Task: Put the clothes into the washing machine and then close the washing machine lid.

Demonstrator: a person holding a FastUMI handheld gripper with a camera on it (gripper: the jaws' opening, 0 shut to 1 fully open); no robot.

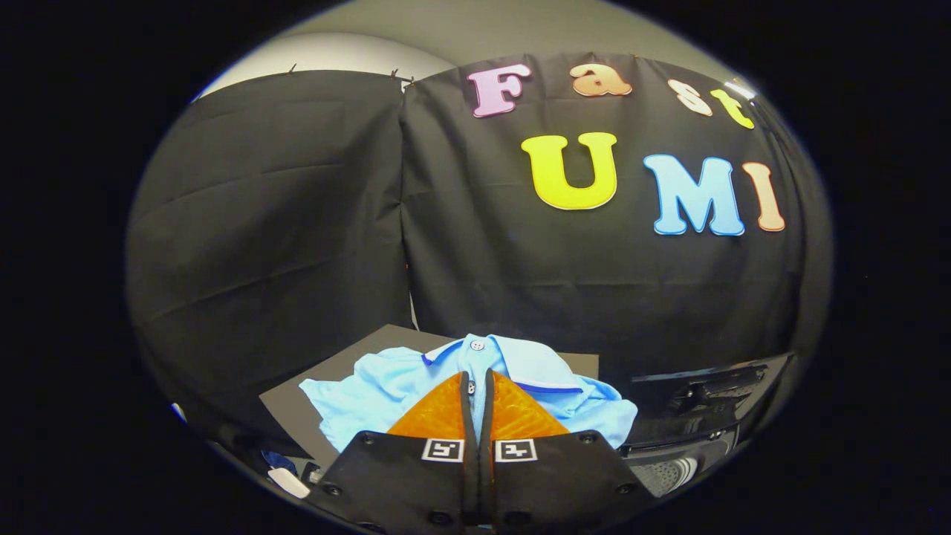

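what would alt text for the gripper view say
The claw is nearly closed over a light blue collared shirt lying on a dark mat; whether it pinches fabric is unclear. To the right sits a dark machine with its lid raised.

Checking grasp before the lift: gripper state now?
Gripper: fingers nearly together, a strip of the light blue shirt showing in the narrow gap; whether they pinch it cannot be told.
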